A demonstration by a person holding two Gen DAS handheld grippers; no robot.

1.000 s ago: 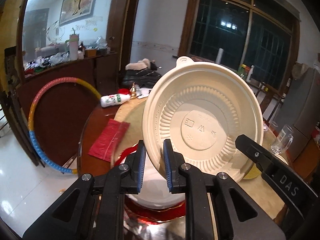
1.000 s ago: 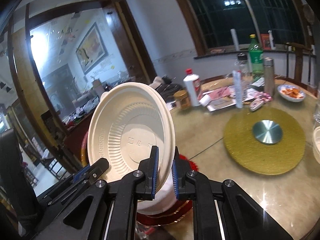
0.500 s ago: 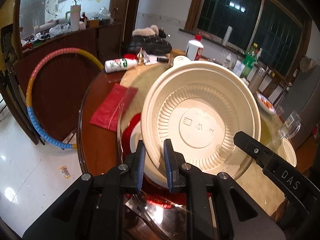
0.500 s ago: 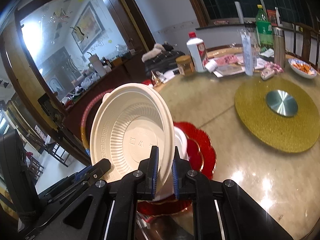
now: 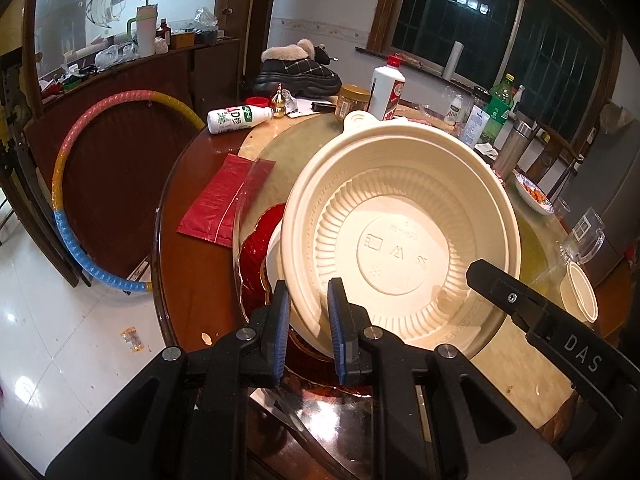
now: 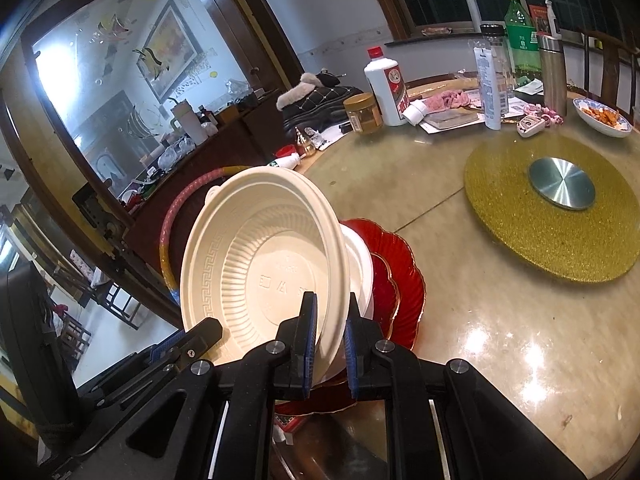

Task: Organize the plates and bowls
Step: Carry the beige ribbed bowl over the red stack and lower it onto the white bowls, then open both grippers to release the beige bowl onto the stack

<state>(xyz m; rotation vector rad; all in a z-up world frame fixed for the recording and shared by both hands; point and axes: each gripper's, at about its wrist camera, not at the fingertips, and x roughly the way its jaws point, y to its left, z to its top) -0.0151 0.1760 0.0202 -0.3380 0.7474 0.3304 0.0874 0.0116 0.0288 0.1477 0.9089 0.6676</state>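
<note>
Bowl [image 5: 400, 232], cream, plastic, ribbed inside, is held at both sides of its rim and tilted, its opening facing the cameras. Left gripper [image 5: 308, 326] pinches the near rim, blue pads on either face of the wall. Right gripper [image 6: 328, 344] pinches the opposite rim in the same way, its jaws nearly together with only the thin wall between them. The bowl sits just above a white bowl [image 6: 362, 264], which rests on a red plate [image 6: 400, 272] with a scalloped gold edge. Whether the cream bowl touches the white one cannot be told. The stack stands near the edge of the round table [image 6: 460, 320]. A gold turntable [image 6: 560, 236] lies well apart toward the table's middle. A red bag [image 5: 224, 200] lies flat beside the plate.
</note>
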